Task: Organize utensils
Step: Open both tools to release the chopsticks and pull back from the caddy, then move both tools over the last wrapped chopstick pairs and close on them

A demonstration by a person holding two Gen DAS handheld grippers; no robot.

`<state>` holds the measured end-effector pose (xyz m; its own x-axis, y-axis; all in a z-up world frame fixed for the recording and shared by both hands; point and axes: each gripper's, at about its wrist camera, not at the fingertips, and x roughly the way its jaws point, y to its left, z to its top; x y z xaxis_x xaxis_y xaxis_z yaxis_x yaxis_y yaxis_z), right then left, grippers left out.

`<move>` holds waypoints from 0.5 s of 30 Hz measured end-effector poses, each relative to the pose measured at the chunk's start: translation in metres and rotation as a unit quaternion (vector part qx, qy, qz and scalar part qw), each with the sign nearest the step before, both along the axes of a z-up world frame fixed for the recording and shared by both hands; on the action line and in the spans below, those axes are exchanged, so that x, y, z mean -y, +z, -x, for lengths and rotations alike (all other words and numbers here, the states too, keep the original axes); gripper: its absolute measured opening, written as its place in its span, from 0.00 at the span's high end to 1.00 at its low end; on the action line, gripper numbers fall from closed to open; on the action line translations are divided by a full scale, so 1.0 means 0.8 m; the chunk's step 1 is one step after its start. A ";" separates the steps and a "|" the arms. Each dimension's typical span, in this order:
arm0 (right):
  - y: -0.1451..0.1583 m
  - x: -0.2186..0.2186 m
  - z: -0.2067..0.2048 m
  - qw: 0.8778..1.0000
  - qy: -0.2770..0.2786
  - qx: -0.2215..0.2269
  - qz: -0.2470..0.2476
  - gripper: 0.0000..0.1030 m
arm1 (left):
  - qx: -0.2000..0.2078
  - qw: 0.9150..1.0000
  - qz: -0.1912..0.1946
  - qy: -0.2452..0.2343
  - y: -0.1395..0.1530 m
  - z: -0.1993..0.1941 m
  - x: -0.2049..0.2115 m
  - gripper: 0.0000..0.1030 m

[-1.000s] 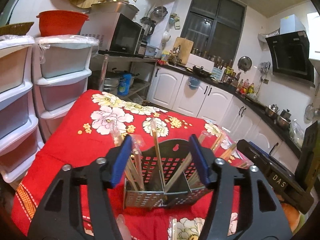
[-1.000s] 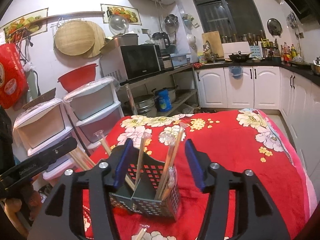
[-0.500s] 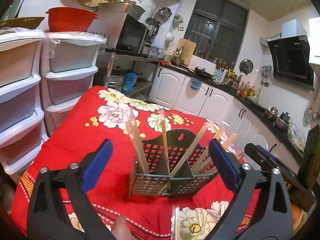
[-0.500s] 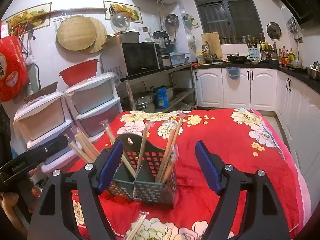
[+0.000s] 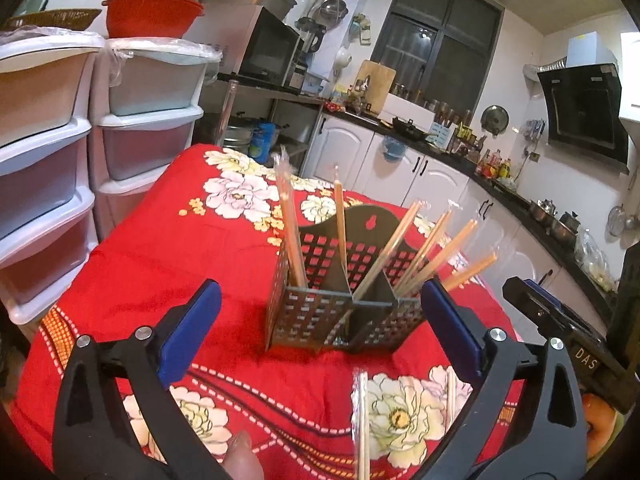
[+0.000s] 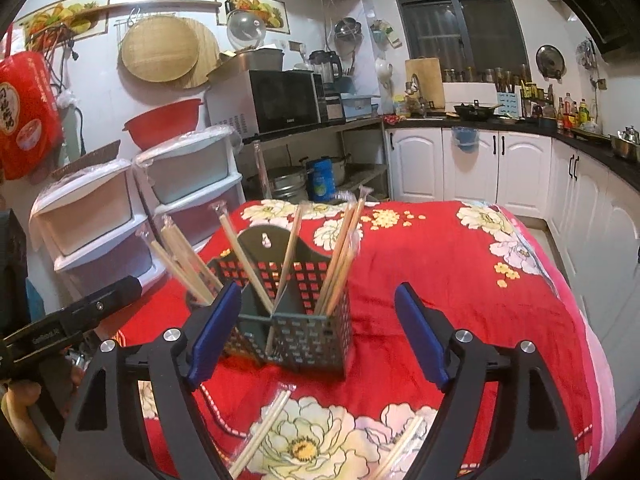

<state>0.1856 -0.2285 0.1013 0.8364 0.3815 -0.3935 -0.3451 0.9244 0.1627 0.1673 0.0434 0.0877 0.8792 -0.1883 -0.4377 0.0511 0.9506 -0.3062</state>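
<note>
A dark perforated utensil holder (image 5: pixel 340 312) stands on the red flowered cloth (image 5: pixel 180 248) and holds several wrapped pairs of chopsticks (image 5: pixel 292 236). It also shows in the right wrist view (image 6: pixel 292 328). My left gripper (image 5: pixel 320 332) is wide open and empty, just in front of the holder. My right gripper (image 6: pixel 320 340) is wide open and empty, on the near side of the holder. Loose wrapped chopsticks (image 5: pixel 362 424) lie on the cloth in front, also in the right wrist view (image 6: pixel 260 428), with another pair (image 6: pixel 400 448) to the right.
White plastic drawer units (image 5: pixel 52 152) stand left of the table. A microwave on a metal rack (image 6: pixel 284 100) and white cabinets (image 6: pixel 472 168) are behind. The other gripper's body (image 5: pixel 560 320) is at the right; the left one (image 6: pixel 72 320) shows at left.
Both grippers opened wide and drew back from the holder, which now stands free on the cloth. The loose chopsticks in front came into view.
</note>
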 end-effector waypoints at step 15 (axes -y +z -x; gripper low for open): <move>-0.029 0.013 0.016 1.000 0.005 -0.023 0.019 0.26 | -0.035 0.999 -0.016 -0.015 -0.037 0.012 0.019 0.11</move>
